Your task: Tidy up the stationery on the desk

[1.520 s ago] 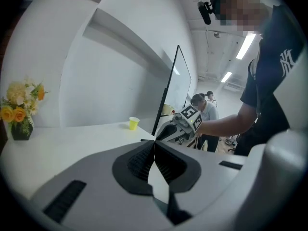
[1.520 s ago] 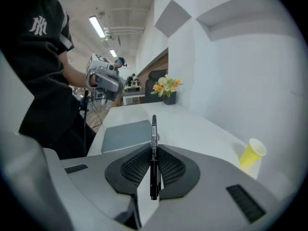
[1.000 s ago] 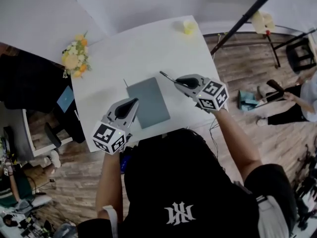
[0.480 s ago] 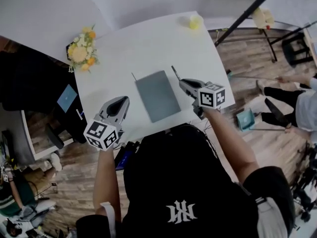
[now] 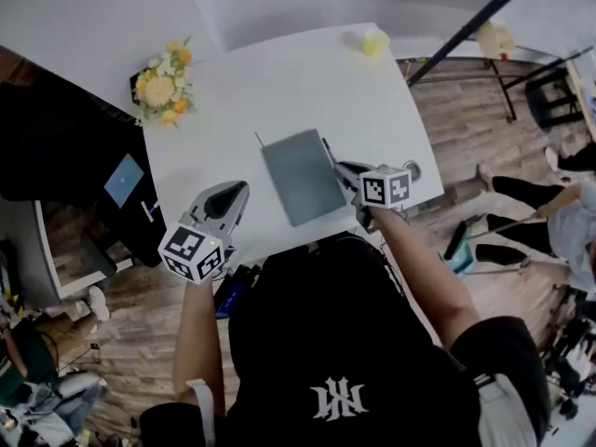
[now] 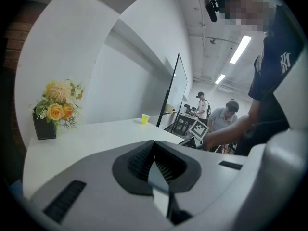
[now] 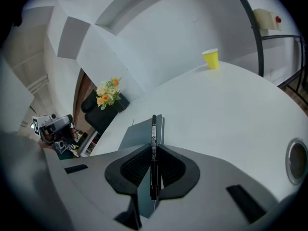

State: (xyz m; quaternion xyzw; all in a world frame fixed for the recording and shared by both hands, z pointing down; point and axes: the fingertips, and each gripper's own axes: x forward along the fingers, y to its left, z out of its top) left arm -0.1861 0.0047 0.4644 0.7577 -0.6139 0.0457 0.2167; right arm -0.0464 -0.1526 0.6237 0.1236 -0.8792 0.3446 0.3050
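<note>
One white desk (image 5: 279,91) bears a grey notebook (image 5: 300,177) lying flat near its front edge. Left gripper (image 5: 237,188) hangs over the front left corner, its jaws pressed together with nothing between them. Right gripper (image 5: 341,168) is just beside the notebook's right edge, fingers nearly closed, clamped. Flowers (image 5: 160,89) stand at the back left, a yellow cup (image 5: 375,41) at the far corner. Smallest, the black pen (image 7: 153,134) gripped by the right jaws points forward along that edge
</note>
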